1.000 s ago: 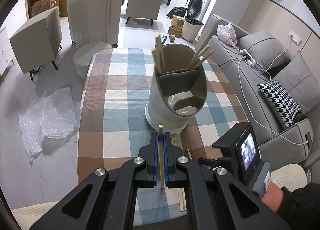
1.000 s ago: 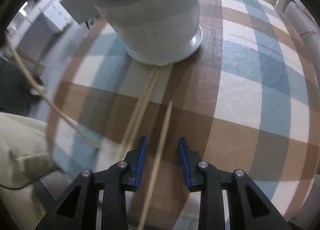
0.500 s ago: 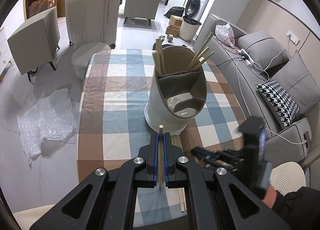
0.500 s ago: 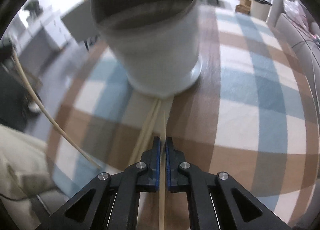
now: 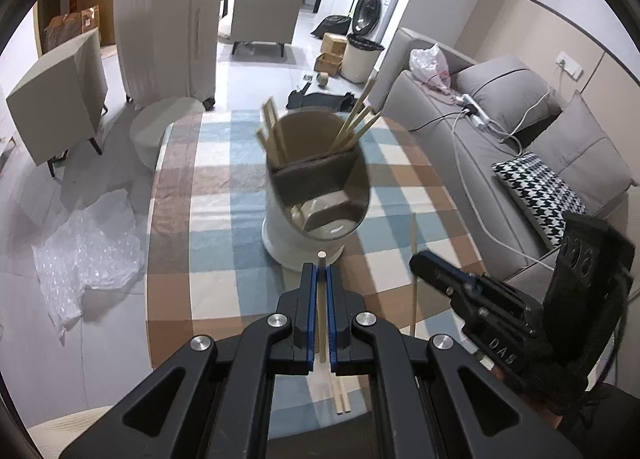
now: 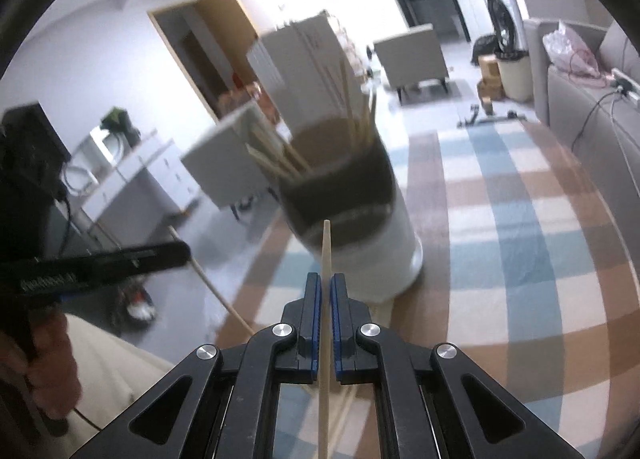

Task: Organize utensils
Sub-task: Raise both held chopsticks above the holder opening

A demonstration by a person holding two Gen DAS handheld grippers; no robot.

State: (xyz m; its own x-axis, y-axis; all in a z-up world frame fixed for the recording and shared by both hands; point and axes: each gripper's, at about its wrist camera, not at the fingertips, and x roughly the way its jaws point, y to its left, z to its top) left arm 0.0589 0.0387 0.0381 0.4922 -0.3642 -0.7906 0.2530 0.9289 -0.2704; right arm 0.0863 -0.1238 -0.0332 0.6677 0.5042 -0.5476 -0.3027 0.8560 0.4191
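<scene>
Two chopsticks held, one per gripper, ready for the holder.

Both grippers are closed on a single chopstick: the left gripper (image 5: 320,279) pinches the left chopstick (image 5: 321,299) between its blue fingers (image 5: 307,299), tip poking out just past them; the right gripper (image 6: 325,291) clamps the right chopstick (image 6: 325,259) the same way, its tip pointing ahead at the utensil holder (image 6: 360,219). The holder stands on the checked table (image 5: 224,219) just beyond both sets of fingers, with more chopsticks in its far compartment (image 5: 312,135). A good drop likely needs each tip raised above the rim and tilted downward over that far compartment before the fingers open. Spare chopsticks (image 5: 340,399) lie on the table below the left fingers.
</scene>
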